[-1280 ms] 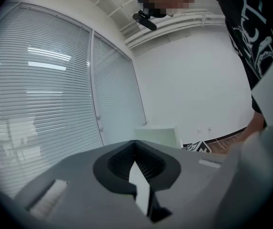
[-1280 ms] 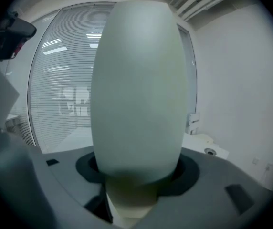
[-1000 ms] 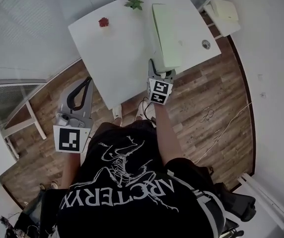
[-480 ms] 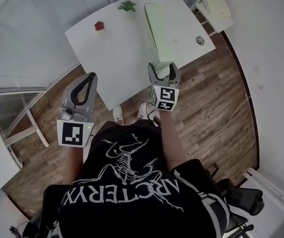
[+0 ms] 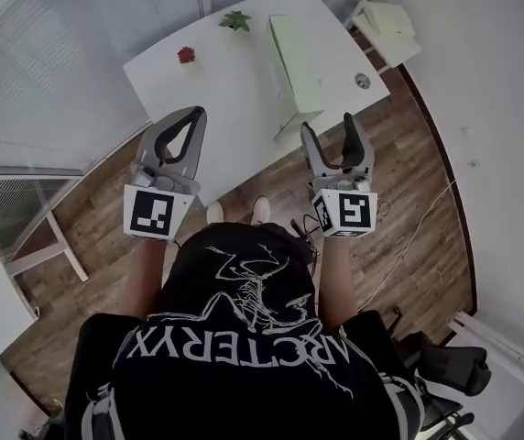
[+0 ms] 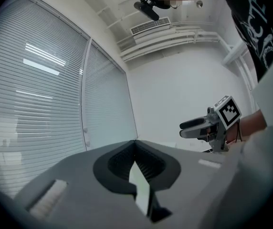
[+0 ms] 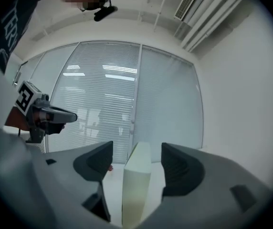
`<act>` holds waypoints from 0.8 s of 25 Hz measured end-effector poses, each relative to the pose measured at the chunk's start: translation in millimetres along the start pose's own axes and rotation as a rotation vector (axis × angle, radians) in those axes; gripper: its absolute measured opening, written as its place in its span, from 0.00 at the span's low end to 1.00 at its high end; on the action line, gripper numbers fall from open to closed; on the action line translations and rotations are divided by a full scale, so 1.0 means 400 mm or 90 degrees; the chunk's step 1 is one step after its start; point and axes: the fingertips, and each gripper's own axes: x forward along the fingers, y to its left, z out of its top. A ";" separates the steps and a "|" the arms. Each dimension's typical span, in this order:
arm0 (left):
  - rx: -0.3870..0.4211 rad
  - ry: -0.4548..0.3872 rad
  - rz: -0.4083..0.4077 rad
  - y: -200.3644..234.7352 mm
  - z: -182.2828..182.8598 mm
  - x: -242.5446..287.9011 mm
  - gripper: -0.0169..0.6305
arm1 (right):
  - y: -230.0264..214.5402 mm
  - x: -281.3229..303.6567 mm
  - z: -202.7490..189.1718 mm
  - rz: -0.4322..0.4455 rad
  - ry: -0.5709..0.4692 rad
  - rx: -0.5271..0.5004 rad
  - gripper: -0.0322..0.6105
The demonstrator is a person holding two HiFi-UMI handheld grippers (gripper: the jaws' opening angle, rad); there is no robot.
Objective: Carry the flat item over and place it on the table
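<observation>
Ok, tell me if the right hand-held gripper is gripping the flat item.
No: the head view shows the right hand-held gripper open and clear of the flat item, which rests on the table.

A pale green flat item [image 5: 296, 62] is laid on the right half of the white table [image 5: 212, 99]. Its near end reaches the table's front edge.

the flat item [image 5: 295, 62] rests on the white table [image 5: 212, 108].

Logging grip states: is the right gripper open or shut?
Open: the right gripper has jaws apart, not touching the pale board.
</observation>
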 end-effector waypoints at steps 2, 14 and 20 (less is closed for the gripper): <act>-0.002 -0.013 -0.002 0.003 0.008 0.002 0.04 | -0.008 0.000 0.030 -0.020 -0.010 -0.014 0.45; 0.015 -0.055 0.009 0.009 0.074 -0.009 0.04 | 0.036 -0.024 0.131 -0.003 -0.046 -0.061 0.07; 0.014 -0.063 0.011 0.001 0.089 -0.003 0.04 | 0.046 -0.026 0.150 0.013 -0.047 -0.075 0.07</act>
